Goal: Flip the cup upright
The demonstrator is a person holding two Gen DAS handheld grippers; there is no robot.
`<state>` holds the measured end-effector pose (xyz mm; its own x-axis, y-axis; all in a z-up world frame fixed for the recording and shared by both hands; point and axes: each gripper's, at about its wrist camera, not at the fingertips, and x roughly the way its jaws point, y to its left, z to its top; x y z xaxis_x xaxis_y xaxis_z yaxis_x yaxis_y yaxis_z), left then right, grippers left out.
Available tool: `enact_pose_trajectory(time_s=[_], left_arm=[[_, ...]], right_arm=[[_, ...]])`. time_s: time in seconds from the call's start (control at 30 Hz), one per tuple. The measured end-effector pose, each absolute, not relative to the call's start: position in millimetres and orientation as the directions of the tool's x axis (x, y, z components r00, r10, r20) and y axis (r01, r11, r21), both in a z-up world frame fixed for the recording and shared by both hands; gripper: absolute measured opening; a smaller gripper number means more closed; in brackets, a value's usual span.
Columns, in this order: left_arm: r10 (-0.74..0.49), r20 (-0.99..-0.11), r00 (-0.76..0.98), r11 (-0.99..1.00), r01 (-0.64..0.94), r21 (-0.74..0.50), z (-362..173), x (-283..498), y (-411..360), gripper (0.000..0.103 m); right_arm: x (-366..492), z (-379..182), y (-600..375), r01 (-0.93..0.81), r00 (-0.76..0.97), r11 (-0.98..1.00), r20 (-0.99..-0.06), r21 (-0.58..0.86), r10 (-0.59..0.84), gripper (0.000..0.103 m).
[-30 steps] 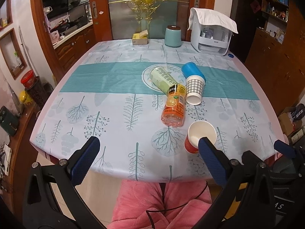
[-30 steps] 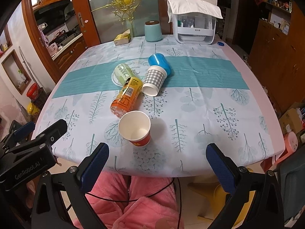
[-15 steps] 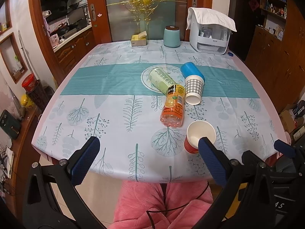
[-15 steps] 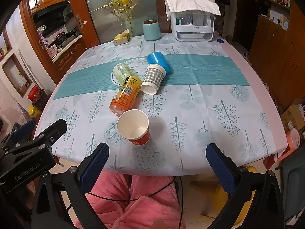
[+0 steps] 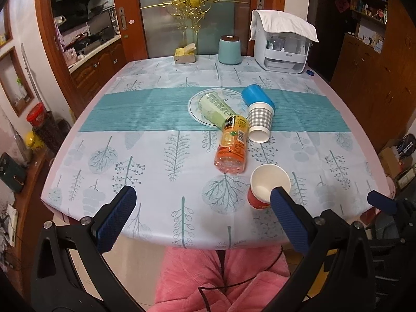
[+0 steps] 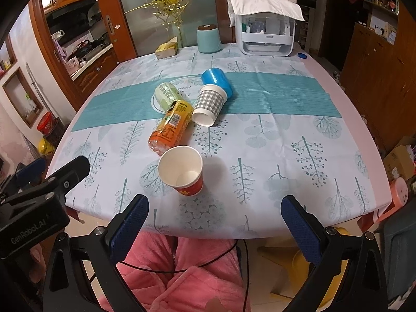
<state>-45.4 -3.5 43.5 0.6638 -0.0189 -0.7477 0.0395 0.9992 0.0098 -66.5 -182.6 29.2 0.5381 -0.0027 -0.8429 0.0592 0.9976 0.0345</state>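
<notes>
Red paper cup [image 6: 183, 170] stands upright near the bench [image 6: 325, 182] front edge. Left tool [image 5: 202, 215] and right tool [image 6: 217, 223] both released, grasping nothing.

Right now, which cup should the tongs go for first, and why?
Probably move the right tongs forward toward the checked cup. It lies on its side against the blue cup, while the red cup already stands upright. Both tongs hang open, short of the table.
</notes>
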Motion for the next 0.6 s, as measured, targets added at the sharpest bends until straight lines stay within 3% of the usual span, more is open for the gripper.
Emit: enact_pose_trajectory(time_s=[0.6], left_arm=[[-0.078,-0.752,0.655,0.997,0.036,-0.072,43,-40,13,0.103]], right_arm=[[-69,38,-179,0.061,0.572,0.995,-0.819,0.083,0.034,0.103]])
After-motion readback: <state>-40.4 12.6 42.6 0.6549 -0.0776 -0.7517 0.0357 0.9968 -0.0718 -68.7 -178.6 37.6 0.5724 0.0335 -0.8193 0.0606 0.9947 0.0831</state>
